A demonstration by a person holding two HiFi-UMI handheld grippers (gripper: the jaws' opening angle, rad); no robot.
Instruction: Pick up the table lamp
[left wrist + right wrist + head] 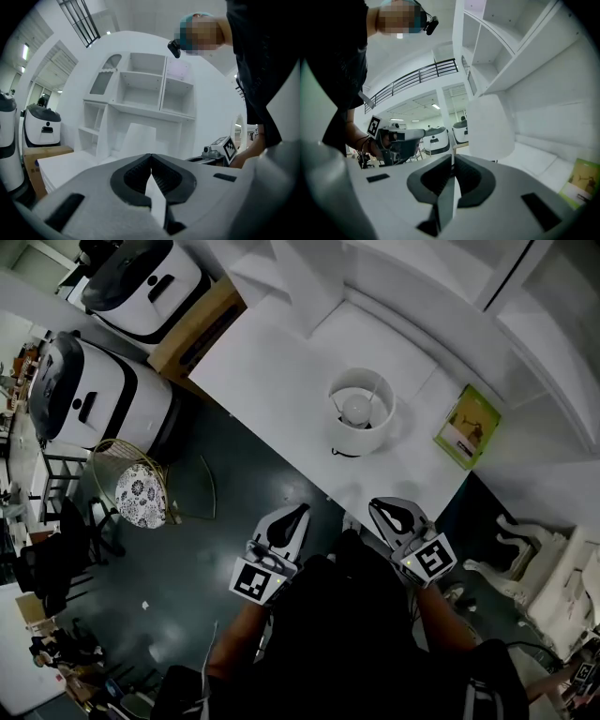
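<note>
The table lamp (359,413) has a white drum shade and stands upright on the white table (272,371), seen from above with its bulb showing. Both grippers hang off the table's near edge, short of the lamp. My left gripper (301,511) is shut and holds nothing; its jaws meet at the tips in the left gripper view (151,159). My right gripper (379,506) is also shut and empty (453,161). The lamp shade (490,126) rises just beyond the right jaws, and the lamp shade (136,137) shows pale ahead of the left jaws.
A green booklet (467,426) lies on the table right of the lamp. A white shelf unit (140,103) backs the table. Two white robots (103,395) and a cardboard box (197,329) stand at the left, with a wire stool (141,491) on the dark floor.
</note>
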